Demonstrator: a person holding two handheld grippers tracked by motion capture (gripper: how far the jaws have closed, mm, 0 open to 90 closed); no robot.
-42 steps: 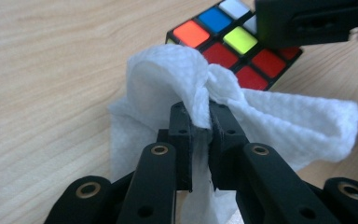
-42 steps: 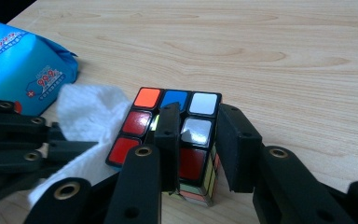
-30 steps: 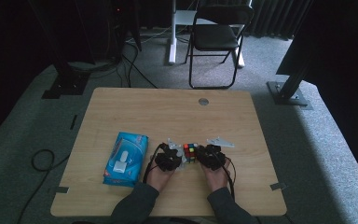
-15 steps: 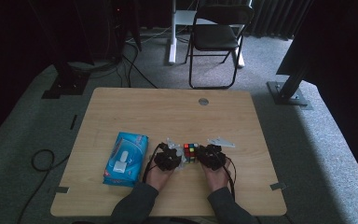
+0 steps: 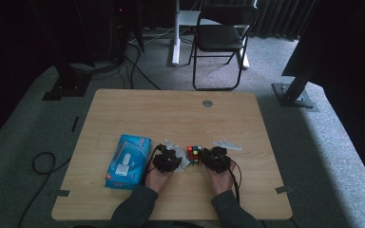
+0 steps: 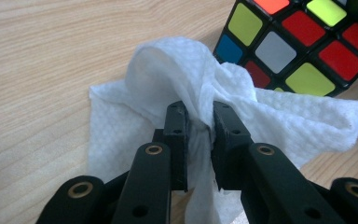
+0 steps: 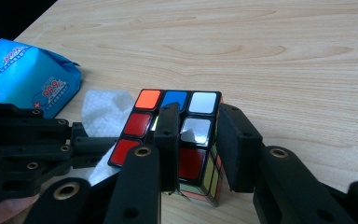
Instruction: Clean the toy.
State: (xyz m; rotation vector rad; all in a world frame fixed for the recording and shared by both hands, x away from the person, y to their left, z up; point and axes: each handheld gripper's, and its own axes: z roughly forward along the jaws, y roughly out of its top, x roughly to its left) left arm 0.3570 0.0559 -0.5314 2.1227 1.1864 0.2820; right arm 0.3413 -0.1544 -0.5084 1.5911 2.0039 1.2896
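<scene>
Grey carpet surrounds a light wooden table [image 5: 171,114] in the high view, with a black folding chair [image 5: 221,40] and dark stands standing well behind it. Near the table's front edge, the left gripper [image 5: 173,156] and right gripper [image 5: 209,156] sit on either side of a Rubik's cube [image 5: 194,155], each held in a hand with a dark sleeve coming in from below. A blue pack of wet wipes [image 5: 127,160] lies just beside the left hand, on its outer side. A small round grommet [image 5: 207,103] sits toward the far edge.

Seen from the left gripper view, the left gripper [image 6: 199,122] pinches a bunched white wipe [image 6: 177,79] between its jaws, which have just been easing apart a little while the cloth stays between them. The wipe spreads over the wood and touches the cube [image 6: 298,46] at the upper right.

From the right gripper view, the right gripper [image 7: 198,140] is clamped on a corner of the cube [image 7: 172,121], one jaw over the front face, the other on the side face. The wipe [image 7: 102,112] lies against the cube's left side, partly covered by the left gripper [image 7: 32,144], and the wipes pack [image 7: 25,77] lies beyond.
</scene>
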